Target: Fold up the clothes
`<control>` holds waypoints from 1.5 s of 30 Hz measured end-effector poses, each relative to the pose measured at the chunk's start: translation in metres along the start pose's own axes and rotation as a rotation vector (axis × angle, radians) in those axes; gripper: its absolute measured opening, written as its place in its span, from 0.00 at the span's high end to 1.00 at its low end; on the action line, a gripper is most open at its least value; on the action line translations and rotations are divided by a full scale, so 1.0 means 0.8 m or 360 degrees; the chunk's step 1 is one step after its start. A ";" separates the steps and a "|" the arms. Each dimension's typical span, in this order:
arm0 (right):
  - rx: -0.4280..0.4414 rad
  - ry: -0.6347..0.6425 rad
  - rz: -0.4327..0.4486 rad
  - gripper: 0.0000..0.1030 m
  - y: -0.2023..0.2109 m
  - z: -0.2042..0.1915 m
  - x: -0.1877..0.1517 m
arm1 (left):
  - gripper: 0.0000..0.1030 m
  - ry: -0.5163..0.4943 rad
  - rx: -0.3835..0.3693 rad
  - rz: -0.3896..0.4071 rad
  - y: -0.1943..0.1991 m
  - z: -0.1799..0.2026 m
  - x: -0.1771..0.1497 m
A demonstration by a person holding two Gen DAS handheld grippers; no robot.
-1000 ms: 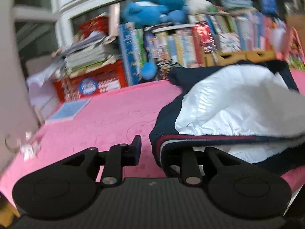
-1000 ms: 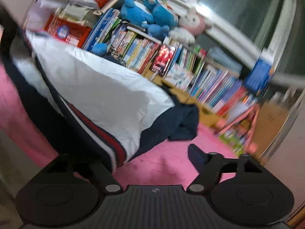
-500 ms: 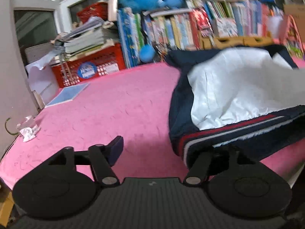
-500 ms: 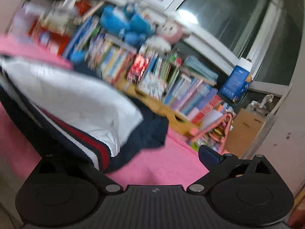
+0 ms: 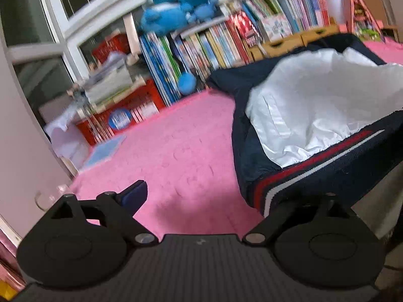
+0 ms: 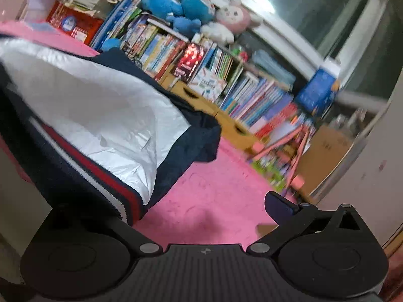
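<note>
Left wrist: left gripper (image 5: 216,196) jaws opening wide, nothing pinched; jacket (image 5: 314,115) lying on pink bed (image 5: 176,148), striped hem (image 5: 309,168) draping over the near edge, covering the right finger.

Right wrist: right gripper (image 6: 199,214) jaws opening, nearly full; jacket (image 6: 88,115) hem over left finger, not clamped. Books (image 6: 226,75) lining far edge.

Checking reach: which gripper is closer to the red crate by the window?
Left. The left gripper, jaws opening, faces the red crate across bare pink cover. The right gripper sees the crate far off, beyond the jacket.
</note>
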State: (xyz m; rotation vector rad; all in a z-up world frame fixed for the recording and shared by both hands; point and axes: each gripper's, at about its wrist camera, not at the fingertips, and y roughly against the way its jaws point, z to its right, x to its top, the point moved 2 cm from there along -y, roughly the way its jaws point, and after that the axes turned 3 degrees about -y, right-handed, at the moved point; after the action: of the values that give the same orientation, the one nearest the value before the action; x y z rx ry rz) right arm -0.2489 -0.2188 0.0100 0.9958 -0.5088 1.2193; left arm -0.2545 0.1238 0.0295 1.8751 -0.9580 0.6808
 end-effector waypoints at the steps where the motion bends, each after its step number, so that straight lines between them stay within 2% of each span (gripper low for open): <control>1: 0.0014 0.0003 -0.0027 0.00 -0.007 -0.004 -0.004 | 0.10 0.0023 -0.0021 -0.0035 -0.008 0.003 -0.005; 3: 0.0039 0.0056 -0.0049 0.00 -0.014 -0.020 -0.012 | 0.11 0.0089 -0.0060 -0.0086 -0.018 0.006 -0.011; 5: 0.0097 0.0105 -0.0009 0.00 -0.011 -0.026 -0.017 | 0.11 0.0124 -0.0086 -0.0106 -0.019 0.003 -0.011; 7: 0.0183 0.0143 0.0049 0.00 -0.004 -0.027 -0.019 | 0.03 0.0141 -0.0106 -0.0114 -0.016 -0.001 -0.009; 10: 0.0384 0.0138 0.0060 0.00 0.006 -0.009 -0.015 | 0.00 0.0166 -0.0170 -0.0117 -0.009 -0.010 -0.006; 13: 0.0469 0.0092 0.0096 0.00 0.018 0.015 -0.008 | 0.00 0.0177 -0.0282 -0.0093 0.003 -0.023 -0.003; 16: 0.0535 -0.0084 0.0069 0.00 0.016 0.039 -0.012 | 0.00 0.0143 -0.0403 -0.0054 0.014 -0.035 -0.004; 19: 0.0750 -0.0332 -0.0054 0.00 0.006 0.055 -0.022 | 0.00 0.0130 -0.0492 -0.0079 0.017 -0.041 -0.007; 22: 0.0899 -0.0452 -0.0123 0.00 -0.002 0.063 -0.032 | 0.00 0.0175 -0.0562 -0.0109 0.018 -0.045 -0.014; 25: 0.0972 -0.0541 -0.0136 0.00 -0.002 0.078 -0.039 | 0.00 0.0334 -0.0683 -0.0091 0.023 -0.064 -0.015; 27: 0.1061 -0.0678 -0.0115 0.00 0.002 0.097 -0.042 | 0.00 0.0535 -0.0826 -0.0021 0.028 -0.086 -0.010; 30: 0.1206 -0.1030 -0.0002 0.00 0.008 0.137 -0.050 | 0.00 0.0880 -0.1108 0.0114 0.027 -0.127 0.005; 32: 0.1226 -0.1269 0.0069 0.00 -0.001 0.162 -0.051 | 0.00 0.1057 -0.1290 0.0192 0.018 -0.152 0.020; 34: 0.1140 -0.1418 0.0051 0.00 -0.018 0.177 -0.052 | 0.00 0.1037 -0.1210 0.0188 0.003 -0.157 0.042; 37: 0.0911 -0.1402 -0.0047 0.00 -0.052 0.169 -0.042 | 0.00 0.0728 -0.0860 0.0095 -0.031 -0.121 0.078; 41: 0.0766 -0.1320 -0.0115 0.01 -0.101 0.129 -0.013 | 0.00 0.0576 -0.0825 -0.0121 -0.110 -0.049 0.109; 45: 0.0584 -0.1209 -0.0186 0.00 -0.149 0.087 0.016 | 0.00 0.0505 -0.0708 -0.0257 -0.184 -0.003 0.128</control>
State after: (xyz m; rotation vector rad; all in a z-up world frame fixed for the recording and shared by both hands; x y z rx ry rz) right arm -0.1212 -0.2732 0.0130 1.7930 -0.8127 0.8103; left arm -0.0757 0.1351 0.0401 1.3852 -0.6768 0.5887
